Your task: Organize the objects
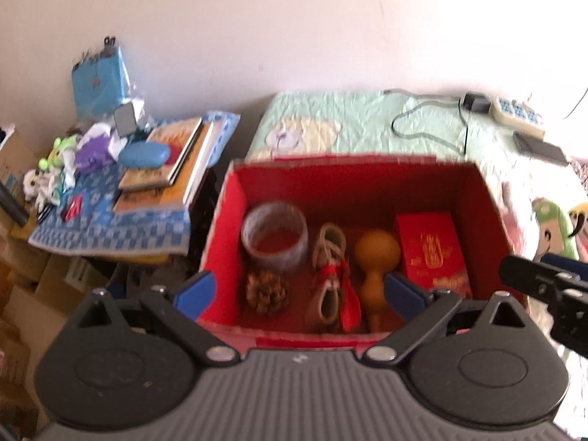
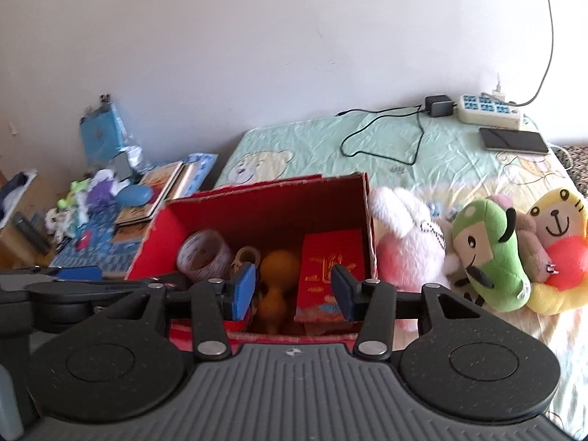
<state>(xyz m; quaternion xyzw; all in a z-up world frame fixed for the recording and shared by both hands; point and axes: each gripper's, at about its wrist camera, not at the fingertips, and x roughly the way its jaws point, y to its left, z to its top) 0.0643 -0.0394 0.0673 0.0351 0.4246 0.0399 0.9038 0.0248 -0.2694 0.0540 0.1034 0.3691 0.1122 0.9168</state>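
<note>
An open red cardboard box (image 1: 352, 183) sits on a bed covered with a pale green quilt printed with a cartoon bear (image 1: 330, 125), and both hand-held grippers hang above the box's near edge. The left gripper (image 1: 299, 292) has its blue-padded jaws spread wide with nothing between them; the right gripper (image 2: 292, 288) also stands with its jaws apart and empty, the pads clear of everything below. Inside the box, seen from the left wrist, a roll of clear tape (image 1: 273, 235) lies at about ten o'clock from the box's middle, a brown pine cone (image 1: 266, 292) just beside it at eight o'clock, a small tan shoe-shaped trinket with a red tassel (image 1: 330, 279) near the middle, an orange-brown gourd (image 1: 376, 253) beside that at three o'clock, and a red packet with gold lettering (image 1: 431, 250) leaning against the right wall. From the right wrist, a pink and white plush rabbit (image 2: 404, 239) rests against the outside of the box at three o'clock, with a green plush toy (image 2: 485, 257) and a yellow plush tiger holding a red ball (image 2: 558, 246) farther along the bed. At one o'clock, near the wall, lie a white power strip (image 2: 488, 108), a black charger with its cable (image 2: 437, 104) and a dark phone (image 2: 514, 141). At nine o'clock, a side table under a blue patterned cloth (image 1: 110, 228) carries stacked books (image 1: 172, 161) and a blue oval case (image 1: 145, 154).
</note>
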